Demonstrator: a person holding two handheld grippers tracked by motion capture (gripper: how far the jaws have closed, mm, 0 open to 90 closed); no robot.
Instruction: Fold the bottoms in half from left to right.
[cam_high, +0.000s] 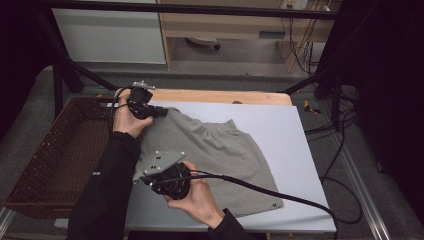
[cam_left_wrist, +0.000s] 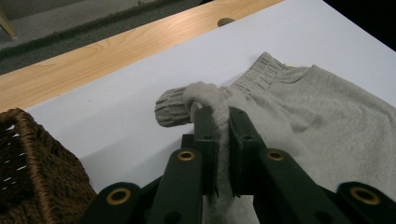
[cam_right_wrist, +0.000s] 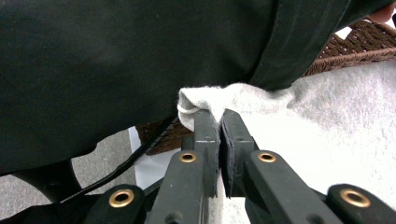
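A grey pair of shorts (cam_high: 215, 155) lies spread on the white table top (cam_high: 280, 130). My left gripper (cam_high: 161, 112) is at the garment's far left corner, shut on the ribbed waistband (cam_left_wrist: 196, 100), which bunches above the jaws. My right gripper (cam_high: 142, 176) is at the near left corner, shut on the cloth's edge (cam_right_wrist: 205, 100). In the left gripper view the shorts (cam_left_wrist: 317, 116) stretch away to the right. In the right gripper view a black sleeve (cam_right_wrist: 140, 56) hangs over the pinched corner.
A brown wicker basket (cam_high: 55, 155) stands off the table's left side, also seen as the basket (cam_left_wrist: 32, 163) beside my left gripper. A bare wooden strip (cam_high: 225, 96) runs along the far edge. Cables (cam_high: 280, 192) trail across the near right.
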